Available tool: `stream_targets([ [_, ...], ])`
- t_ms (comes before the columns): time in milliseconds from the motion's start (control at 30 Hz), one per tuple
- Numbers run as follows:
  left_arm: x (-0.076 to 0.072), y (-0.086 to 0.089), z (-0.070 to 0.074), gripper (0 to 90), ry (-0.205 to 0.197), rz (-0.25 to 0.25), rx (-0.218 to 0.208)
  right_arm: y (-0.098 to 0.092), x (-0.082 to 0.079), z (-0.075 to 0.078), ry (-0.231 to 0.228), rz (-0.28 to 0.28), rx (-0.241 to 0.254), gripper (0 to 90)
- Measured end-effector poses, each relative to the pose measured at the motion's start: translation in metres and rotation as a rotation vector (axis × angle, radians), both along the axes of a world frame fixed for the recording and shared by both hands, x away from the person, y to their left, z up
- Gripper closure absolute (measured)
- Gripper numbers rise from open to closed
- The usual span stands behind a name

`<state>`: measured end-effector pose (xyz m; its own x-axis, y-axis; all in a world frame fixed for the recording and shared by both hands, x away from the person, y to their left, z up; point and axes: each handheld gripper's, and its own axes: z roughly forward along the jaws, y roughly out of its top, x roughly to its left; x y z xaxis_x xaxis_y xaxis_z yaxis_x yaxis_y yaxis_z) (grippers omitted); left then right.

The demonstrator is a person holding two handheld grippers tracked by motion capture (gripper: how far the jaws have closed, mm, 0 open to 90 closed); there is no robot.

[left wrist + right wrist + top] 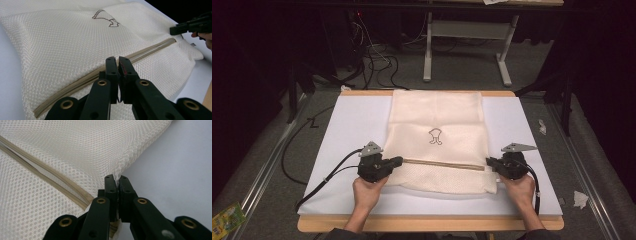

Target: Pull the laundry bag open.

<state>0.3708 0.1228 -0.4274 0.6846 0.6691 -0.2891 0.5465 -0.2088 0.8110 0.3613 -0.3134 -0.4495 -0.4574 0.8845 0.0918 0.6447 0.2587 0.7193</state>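
Item: cream mesh laundry bag (pixel 437 135) flat on the white table (pixel 347 125), zipper (pixel 444 164) running crosswise between left gripper (pixel 400 160), jaws pressed together over its left end, and right gripper (pixel 488 161), pinching the bag's right edge.

Wooden table (pixel 427 223), white board (pixel 347 130), cream mesh bag (pixel 437 120) (zipped) on top

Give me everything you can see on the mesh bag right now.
The mesh bag is cream netting, lying flat on the white board, long side running away from the person. A tan zipper crosses it near the close end, and a small dark outline figure sits mid-panel. The left hand-held gripper, jaws shut, is at the zipper's left end; the right hand-held gripper pinches the bag's right edge.
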Motion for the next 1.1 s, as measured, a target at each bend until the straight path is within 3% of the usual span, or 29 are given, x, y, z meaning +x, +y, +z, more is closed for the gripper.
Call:
stream_targets([
  [133,0.000,0.001,-0.001,87.2,0.000,0.008,0.011,0.001,0.000,0.000,0.001,-0.003,0.000,88.4],
  [767,-0.001,0.030,0.000,87.2,0.001,0.071,-0.022,-0.001,0.001,0.001,0.001,-0.004,-0.016,88.5],
  [1100,0.000,0.037,0.002,87.2,-0.006,0.083,-0.010,-0.001,0.003,0.008,-0.003,-0.003,-0.029,88.5],
])
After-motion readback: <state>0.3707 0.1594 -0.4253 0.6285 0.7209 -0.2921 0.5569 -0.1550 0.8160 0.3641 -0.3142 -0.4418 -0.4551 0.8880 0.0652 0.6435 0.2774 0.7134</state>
